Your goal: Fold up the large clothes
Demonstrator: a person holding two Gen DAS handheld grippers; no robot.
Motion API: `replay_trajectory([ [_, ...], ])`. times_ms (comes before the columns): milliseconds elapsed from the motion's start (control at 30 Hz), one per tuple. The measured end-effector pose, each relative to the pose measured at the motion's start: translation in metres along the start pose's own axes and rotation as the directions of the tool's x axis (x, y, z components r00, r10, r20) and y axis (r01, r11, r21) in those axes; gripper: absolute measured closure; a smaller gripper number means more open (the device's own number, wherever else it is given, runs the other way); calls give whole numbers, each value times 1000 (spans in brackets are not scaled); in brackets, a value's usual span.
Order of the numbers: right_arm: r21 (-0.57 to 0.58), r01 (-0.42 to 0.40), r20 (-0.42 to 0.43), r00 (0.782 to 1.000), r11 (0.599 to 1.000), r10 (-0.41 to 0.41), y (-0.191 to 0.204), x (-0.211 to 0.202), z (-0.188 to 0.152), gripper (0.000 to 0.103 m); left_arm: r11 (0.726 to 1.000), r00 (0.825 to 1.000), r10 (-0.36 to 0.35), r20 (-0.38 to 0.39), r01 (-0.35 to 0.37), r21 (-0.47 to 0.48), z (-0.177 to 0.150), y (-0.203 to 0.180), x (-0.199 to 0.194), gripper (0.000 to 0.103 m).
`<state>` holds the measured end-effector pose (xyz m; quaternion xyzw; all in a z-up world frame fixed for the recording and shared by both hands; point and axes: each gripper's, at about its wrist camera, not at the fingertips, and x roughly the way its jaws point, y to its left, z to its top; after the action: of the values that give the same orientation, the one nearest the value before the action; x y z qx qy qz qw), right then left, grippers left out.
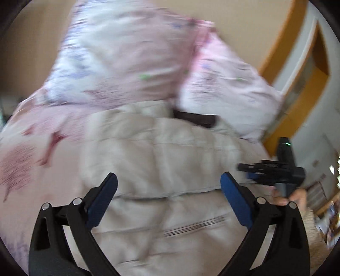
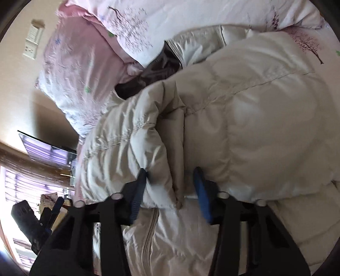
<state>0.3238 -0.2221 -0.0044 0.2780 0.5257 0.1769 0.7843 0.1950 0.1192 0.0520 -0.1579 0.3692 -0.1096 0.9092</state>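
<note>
Floral bedding [image 1: 119, 55] under puffy cream jacket [image 1: 170, 161]

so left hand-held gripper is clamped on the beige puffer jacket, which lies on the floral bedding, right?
Not clamped: the left wrist view shows the left hand-held gripper wide open above the beige puffer jacket, gripping nothing. The jacket does lie on the floral bedding.

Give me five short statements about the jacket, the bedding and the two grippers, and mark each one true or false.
1. The left gripper is wide open with nothing pinched. True.
2. The puffy jacket is bright red. False: it is cream-white.
3. The right gripper has a fold of the jacket between its blue pads. True.
4. The jacket lies on a bare wooden floor. False: it lies on pink floral bedding.
5. A pillow in the same floral print lies beyond the jacket. True.
</note>
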Motion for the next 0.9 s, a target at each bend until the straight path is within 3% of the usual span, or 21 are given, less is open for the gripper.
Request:
replay_trajectory([
  [33, -2, -17, 1, 1000, 1000, 17, 2, 3, 0, 88, 1000, 1000, 24, -5, -25, -19, -2, 11, -4, 5],
  [67, -9, -20, 18, 1000, 1000, 20, 5, 1, -2, 92, 998, 999, 53, -9, -53, -41, -4, 24, -5, 5],
  [167, -56, 11, 150, 989, 998, -2, 16, -21, -7, 95, 988, 992, 123, -15, -124, -88, -12, 54, -13, 5],
  [267, -23, 64, 209, 976, 998, -57, 9, -33, -12, 95, 980, 987, 162, -15, -163, -118, -21, 74, -21, 2],
  [400, 55, 126, 155, 979, 991, -133, -13, -19, -13, 95, 970, 980, 197, -32, -199, -140, -33, 94, -23, 2],
  [533, 51, 180, 115, 976, 982, -184, -16, -4, -10, 93, 967, 974, 215, -68, -222, -128, -44, 98, -22, 2],
  [600, 28, 193, 109, 975, 981, -195, -11, -5, -11, 90, 965, 970, 232, -70, -238, -106, -50, 95, -25, 2],
  [667, 18, 193, 121, 974, 981, -194, -8, -16, -15, 77, 965, 969, 241, -58, -245, -90, -55, 91, -29, 2],
  [800, -13, 207, 185, 962, 978, -201, -8, -51, -29, 56, 985, 982, 173, 70, -172, -24, -71, 80, -49, 2],
  [900, -9, 208, 232, 952, 978, -201, -17, -79, -35, 41, 984, 984, 180, 11, -180, -11, -77, 80, -50, 2],
])
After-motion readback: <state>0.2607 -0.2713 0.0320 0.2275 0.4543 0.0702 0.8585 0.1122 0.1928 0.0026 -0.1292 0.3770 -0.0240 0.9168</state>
